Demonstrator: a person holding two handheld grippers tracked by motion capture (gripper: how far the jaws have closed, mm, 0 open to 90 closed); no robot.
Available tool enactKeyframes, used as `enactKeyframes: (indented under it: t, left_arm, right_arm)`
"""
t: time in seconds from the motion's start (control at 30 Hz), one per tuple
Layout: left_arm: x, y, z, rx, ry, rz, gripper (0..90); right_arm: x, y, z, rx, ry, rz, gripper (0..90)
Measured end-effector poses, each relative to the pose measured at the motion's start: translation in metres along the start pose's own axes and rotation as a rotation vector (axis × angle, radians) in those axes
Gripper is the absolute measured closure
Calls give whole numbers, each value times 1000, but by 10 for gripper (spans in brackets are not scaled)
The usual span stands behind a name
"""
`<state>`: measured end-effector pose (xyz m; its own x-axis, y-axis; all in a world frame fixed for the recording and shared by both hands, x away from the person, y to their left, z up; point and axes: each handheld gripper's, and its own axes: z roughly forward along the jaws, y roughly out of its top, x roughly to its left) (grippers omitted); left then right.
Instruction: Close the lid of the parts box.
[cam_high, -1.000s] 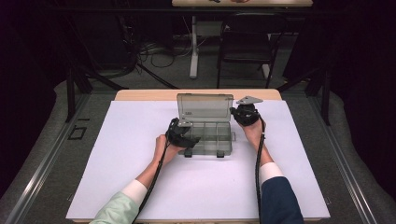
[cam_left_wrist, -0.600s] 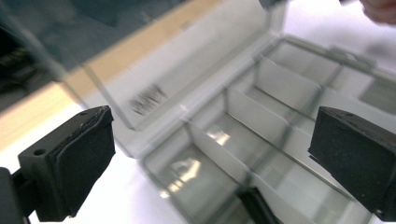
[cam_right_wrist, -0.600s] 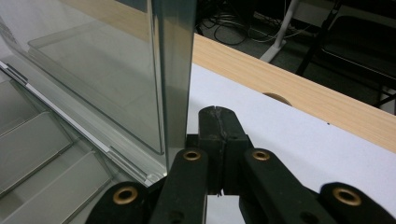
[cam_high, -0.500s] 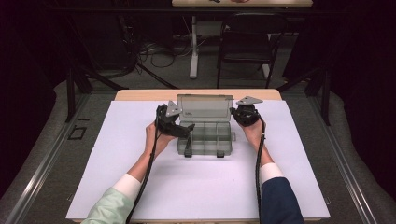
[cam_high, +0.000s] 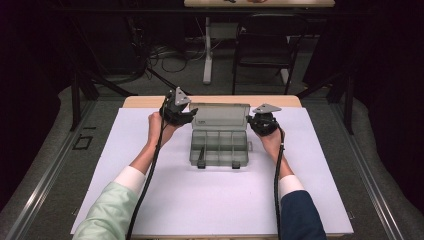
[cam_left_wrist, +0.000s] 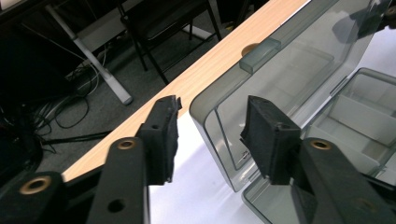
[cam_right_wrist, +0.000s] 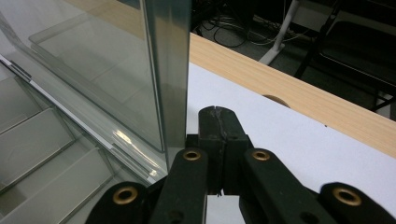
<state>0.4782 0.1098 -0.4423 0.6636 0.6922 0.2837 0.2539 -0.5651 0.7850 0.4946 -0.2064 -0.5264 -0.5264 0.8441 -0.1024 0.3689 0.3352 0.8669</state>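
Box (cam_high: 219, 147) mid-bench (cam_high: 150, 165), lid (cam_high: 220, 117) upright along its far side – left tongs (cam_left_wrist: 210, 133), jaws just closing but not yet pinching, straddle the lid's left corner edge; right tongs (cam_right_wrist: 218, 135) shut, empty, just beside the lid's right edge.

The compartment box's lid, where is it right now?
In the high view the lid stands open at the far edge of the clear compartment box, mid-table, between the left gripper and the right gripper.
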Motion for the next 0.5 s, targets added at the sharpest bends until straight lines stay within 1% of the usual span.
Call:
enactKeyframes:
  t: [0.07,0.1,0.23,0.3,0.4,0.5]
  left_arm:
    - [-1,0,1,2,-6,11,615]
    - [-1,0,1,6,-1,16,635]
    - [-1,0,0,6,2,13,689]
    - [0,0,-1,5,-5,11,699]
    - [-1,-1,-2,1,-2,17,709]
    - [0,-2,-2,-4,-9,10,717]
  right_arm:
    - [0,0,0,0,-1,-4,900]
    - [0,1,0,1,-3,-7,900]
    - [0,2,-1,3,-6,-8,898]
    - [0,3,-3,11,-8,-9,889]
    - [0,4,-7,13,-7,-6,873]
    - [-2,6,-14,17,1,-7,859]
